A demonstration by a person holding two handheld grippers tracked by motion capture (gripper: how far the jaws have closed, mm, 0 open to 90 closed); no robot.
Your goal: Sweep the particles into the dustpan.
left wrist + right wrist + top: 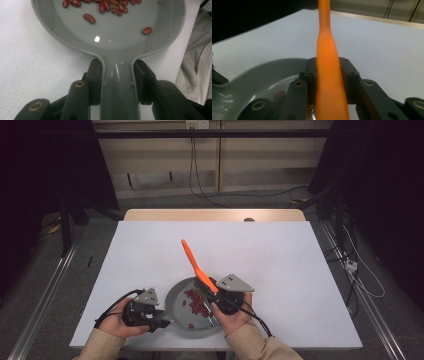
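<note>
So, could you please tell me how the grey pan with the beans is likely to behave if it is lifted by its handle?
The grey pan looks like rigid moulded plastic, so probably stiff and light. The left gripper clamps only its handle, so the bowl may sag or twist. The red beans lie loose on a glossy floor and would likely slide if it tilts.

No readable text, label or number on anything here.

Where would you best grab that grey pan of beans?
By its handle, from the near edge of the table. The handle is a narrow straight stem jutting out from the round pan, so it fits between two jaws, while the bowl is wide and full of beans. The left tongs already clamp it there.
</note>
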